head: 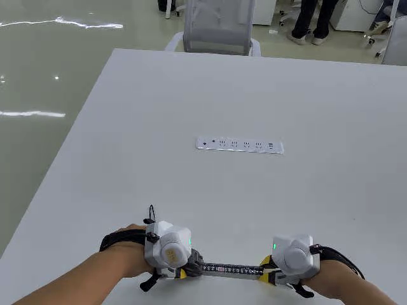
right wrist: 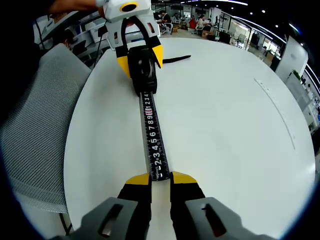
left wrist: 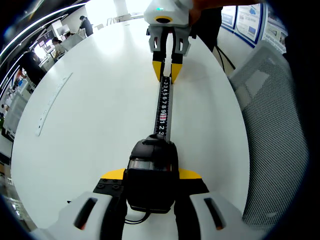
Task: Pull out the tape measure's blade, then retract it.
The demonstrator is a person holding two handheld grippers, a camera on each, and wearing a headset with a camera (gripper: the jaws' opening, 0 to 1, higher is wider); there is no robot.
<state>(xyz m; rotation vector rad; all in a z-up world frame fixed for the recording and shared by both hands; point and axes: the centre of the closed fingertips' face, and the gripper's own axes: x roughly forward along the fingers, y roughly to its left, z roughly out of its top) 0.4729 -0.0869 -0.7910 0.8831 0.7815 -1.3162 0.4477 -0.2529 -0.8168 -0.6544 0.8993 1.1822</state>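
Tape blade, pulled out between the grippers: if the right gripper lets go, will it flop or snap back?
Probably stays stiff: the blade span runs straight, without sag. It would likely whip back into the case in the left gripper; I cannot tell whether a lock is set.

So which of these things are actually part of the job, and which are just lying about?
In use: tape measure, held by the left tool; its blade, pinched by the right tool.
Lying about: power strip, chair.
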